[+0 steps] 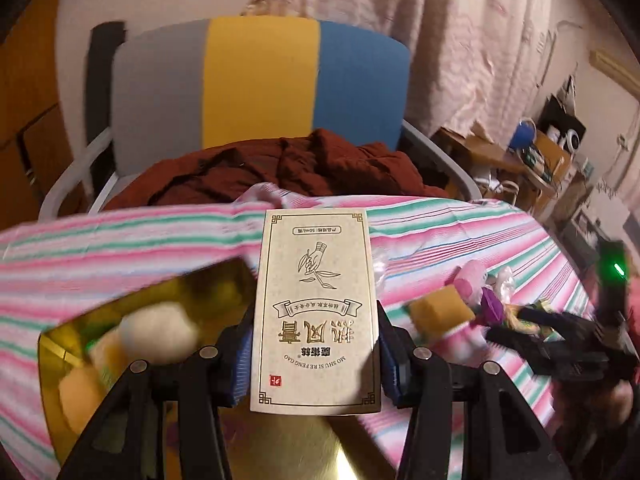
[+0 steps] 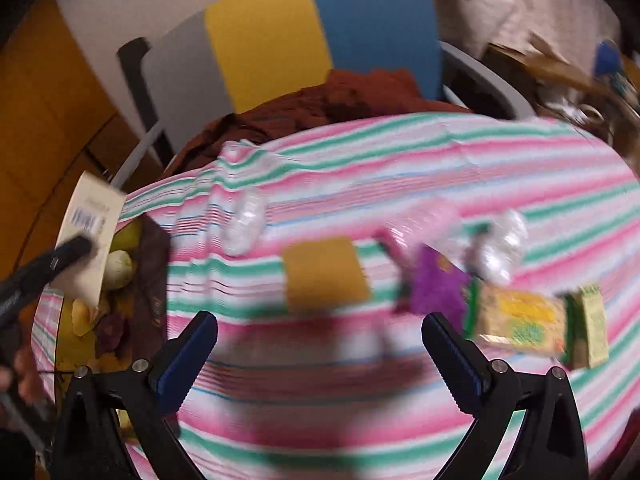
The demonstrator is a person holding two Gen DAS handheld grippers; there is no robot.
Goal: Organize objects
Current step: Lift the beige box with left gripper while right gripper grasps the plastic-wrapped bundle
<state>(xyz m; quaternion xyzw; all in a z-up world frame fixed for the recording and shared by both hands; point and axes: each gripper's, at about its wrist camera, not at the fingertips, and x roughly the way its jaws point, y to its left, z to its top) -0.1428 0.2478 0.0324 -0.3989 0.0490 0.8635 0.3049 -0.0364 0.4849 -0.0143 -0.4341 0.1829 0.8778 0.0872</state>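
My left gripper is shut on a tall beige box with gold print, held upright over a gold tray that holds a white ball and other round items. The same box and tray show at the far left of the right wrist view. My right gripper hangs open above the striped cloth, nothing between its fingers. Ahead of it lie an orange block, a purple packet, a yellow-green snack pack and clear wrapped pieces.
A pink, green and white striped cloth covers the table. Behind it stands a chair with grey, yellow and blue back and a rust-red garment on its seat. Cluttered boxes and a blue mug sit far right.
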